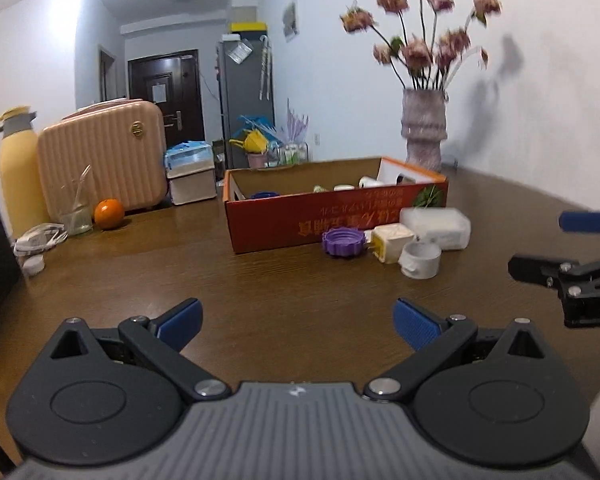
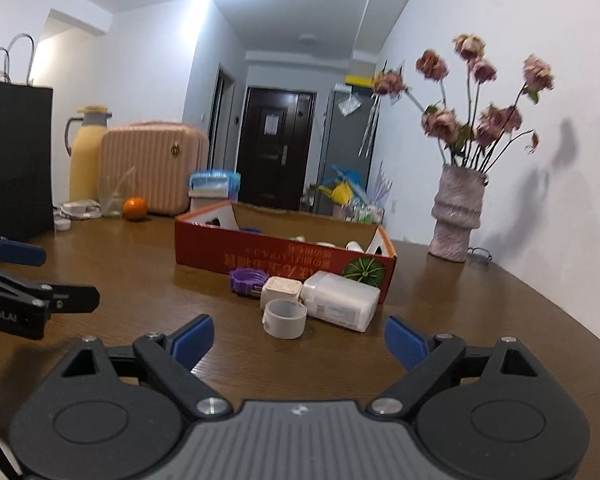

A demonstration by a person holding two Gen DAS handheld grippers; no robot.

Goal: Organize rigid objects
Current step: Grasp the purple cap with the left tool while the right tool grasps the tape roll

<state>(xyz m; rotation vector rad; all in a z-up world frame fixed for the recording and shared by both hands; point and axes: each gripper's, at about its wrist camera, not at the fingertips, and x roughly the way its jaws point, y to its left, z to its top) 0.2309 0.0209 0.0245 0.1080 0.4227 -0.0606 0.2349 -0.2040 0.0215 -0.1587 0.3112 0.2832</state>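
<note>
An open red cardboard box (image 1: 292, 220) (image 2: 228, 254) sits mid-table with several small items inside. In front of it lie a purple lid (image 1: 343, 242) (image 2: 247, 280), a cream plug adapter (image 1: 392, 242) (image 2: 281, 292), a white tape roll (image 1: 420, 259) (image 2: 285, 319) and a white plastic container (image 1: 440, 226) (image 2: 342, 306). My left gripper (image 1: 298, 322) is open over bare table, well short of them. My right gripper (image 2: 299, 340) is open too, just short of the tape roll. Each gripper shows at the edge of the other view, the right gripper (image 1: 548, 246), the left gripper (image 2: 66, 274).
A vase of dried flowers (image 1: 424, 128) (image 2: 456, 216) stands by the right wall. At the back left are a pink case (image 1: 102, 156) (image 2: 154, 168), a yellow flask (image 1: 18, 176), an orange (image 1: 109, 213) (image 2: 135, 208), a glass (image 1: 76, 216) and a black bag (image 2: 14, 160).
</note>
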